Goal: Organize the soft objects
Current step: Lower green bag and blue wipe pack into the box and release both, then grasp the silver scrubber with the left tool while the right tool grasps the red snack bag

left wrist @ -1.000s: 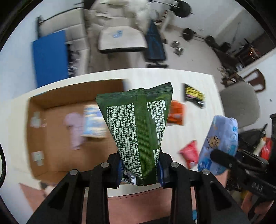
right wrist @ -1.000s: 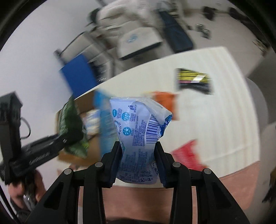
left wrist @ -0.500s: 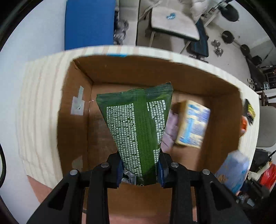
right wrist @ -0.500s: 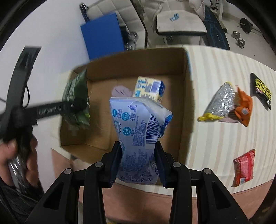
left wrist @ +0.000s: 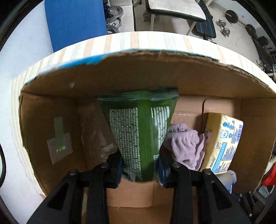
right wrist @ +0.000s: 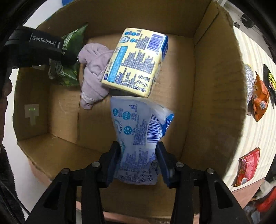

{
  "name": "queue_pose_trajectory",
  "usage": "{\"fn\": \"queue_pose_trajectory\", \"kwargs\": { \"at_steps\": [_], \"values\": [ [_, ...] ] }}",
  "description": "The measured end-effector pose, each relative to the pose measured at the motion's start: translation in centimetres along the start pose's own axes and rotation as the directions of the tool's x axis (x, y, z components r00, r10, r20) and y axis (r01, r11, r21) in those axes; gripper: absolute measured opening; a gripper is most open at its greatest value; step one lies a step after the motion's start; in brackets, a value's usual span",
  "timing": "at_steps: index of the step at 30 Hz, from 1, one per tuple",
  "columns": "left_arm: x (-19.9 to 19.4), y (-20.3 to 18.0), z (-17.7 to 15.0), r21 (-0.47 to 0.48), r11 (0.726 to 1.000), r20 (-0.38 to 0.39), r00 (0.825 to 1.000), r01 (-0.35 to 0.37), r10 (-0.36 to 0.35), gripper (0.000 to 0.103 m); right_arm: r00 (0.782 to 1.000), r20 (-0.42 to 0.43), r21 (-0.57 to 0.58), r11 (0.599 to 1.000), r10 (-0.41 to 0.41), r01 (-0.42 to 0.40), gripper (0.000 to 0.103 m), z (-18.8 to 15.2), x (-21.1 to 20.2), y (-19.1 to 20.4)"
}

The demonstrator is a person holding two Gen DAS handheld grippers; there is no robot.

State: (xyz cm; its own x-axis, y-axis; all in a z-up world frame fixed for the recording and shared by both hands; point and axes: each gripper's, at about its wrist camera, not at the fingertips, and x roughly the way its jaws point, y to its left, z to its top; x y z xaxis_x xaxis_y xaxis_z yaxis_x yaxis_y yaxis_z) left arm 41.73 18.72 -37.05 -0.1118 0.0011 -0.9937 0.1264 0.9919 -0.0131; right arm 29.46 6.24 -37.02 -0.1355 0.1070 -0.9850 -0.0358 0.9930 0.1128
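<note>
Both packets now deeper inside box (right wrist: 207, 86)

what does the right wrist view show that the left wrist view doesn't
Only the right wrist view: the right claw shut on a blue-and-white tissue pack, plus loose snack packets on the striped table, an orange one and a red one.

Only the left wrist view: the blue mat, weight bench and dumbbells beyond the table.

Both: the cardboard box, the green packet in the left claw, the lilac cloth and yellow tissue pack inside.
</note>
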Motion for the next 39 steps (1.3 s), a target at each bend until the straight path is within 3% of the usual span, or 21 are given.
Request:
{"fn": "queue_pose_trajectory", "kwargs": {
  "at_steps": [2,5,8,10,12,15,21,29,35,39],
  "values": [
    [-0.1,0.0,0.4,-0.010,1.000,-0.004,1.000,0.009,-0.009,0.037,1.000,0.002,0.004,1.000,0.005,-0.005,0.059,0.1,0.2,-0.2],
    [-0.9,0.1,0.2,-0.008,1.000,0.006,1.000,0.010,-0.010,0.050,1.000,0.006,0.012,1.000,0.016,-0.016,0.066,0.0,-0.1,0.0],
    [-2.1,0.2,-0.4,-0.001,1.000,0.033,0.999,-0.002,0.002,0.068,0.999,0.021,0.017,1.000,0.024,-0.025,0.075,-0.2,-1.0,0.4],
    [-3.0,0.5,-1.1,-0.014,1.000,0.054,0.999,0.011,-0.010,0.085,0.999,0.037,0.023,0.999,0.028,-0.029,0.082,-0.3,-1.9,0.4],
    [-4.1,1.0,-2.2,-0.035,0.999,0.078,0.997,0.029,-0.026,0.093,0.998,0.060,0.033,0.999,0.030,-0.032,0.096,-0.5,-2.7,0.1],
    [-4.9,1.7,-4.1,-0.055,0.998,0.124,0.992,0.026,-0.019,0.100,0.995,0.094,0.051,0.998,0.018,-0.022,0.102,-0.9,-3.8,-0.5],
    [-6.1,2.2,-8.8,-0.078,0.996,0.175,0.984,0.043,-0.029,0.101,0.988,0.150,0.056,0.998,-0.028,0.020,0.103,-2.2,-5.9,-0.5],
    [-10.3,1.8,-15.1,-0.101,0.993,0.285,0.958,0.063,-0.032,0.101,0.975,0.221,0.045,0.999,0.008,-0.018,0.103,-5.2,-8.7,-0.2],
    [-16.2,-2.7,-17.4,-0.021,1.000,0.378,0.926,0.007,0.002,0.101,0.947,0.310,0.065,0.992,0.083,-0.108,0.103,-8.5,-12.9,-2.7],
    [-18.5,-8.0,-17.1,0.082,0.996,0.394,0.919,-0.033,-0.001,0.101,0.930,0.361,0.113,0.987,0.070,-0.118,0.103,-10.6,-15.8,-7.4]
  ]
}}
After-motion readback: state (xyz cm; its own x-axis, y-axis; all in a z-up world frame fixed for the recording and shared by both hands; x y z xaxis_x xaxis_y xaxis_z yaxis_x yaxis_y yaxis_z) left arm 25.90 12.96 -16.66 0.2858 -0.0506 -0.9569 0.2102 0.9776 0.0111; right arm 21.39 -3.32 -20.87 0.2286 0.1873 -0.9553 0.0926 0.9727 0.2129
